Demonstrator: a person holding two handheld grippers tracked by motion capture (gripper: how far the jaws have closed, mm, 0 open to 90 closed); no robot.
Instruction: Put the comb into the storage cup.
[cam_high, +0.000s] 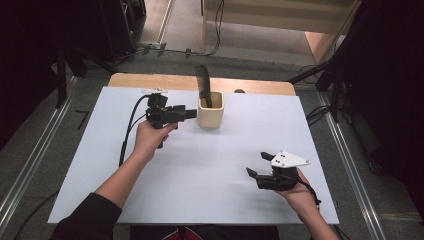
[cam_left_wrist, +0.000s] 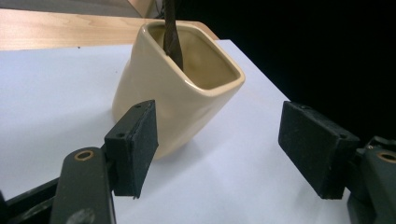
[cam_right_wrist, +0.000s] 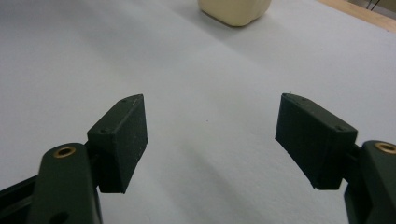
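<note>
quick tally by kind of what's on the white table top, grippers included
cream square cup: 1
dark utensil standing in the cup: 1
grippers: 2, the left gripper open beside the cup, the right gripper open over bare white table top
total: 4

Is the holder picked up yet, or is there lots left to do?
Not yet. The dark utensil already stands in the cream square ceramic holder. The left gripper is open beside the holder, not touching. The right gripper waits open. Grasping is left.
</note>
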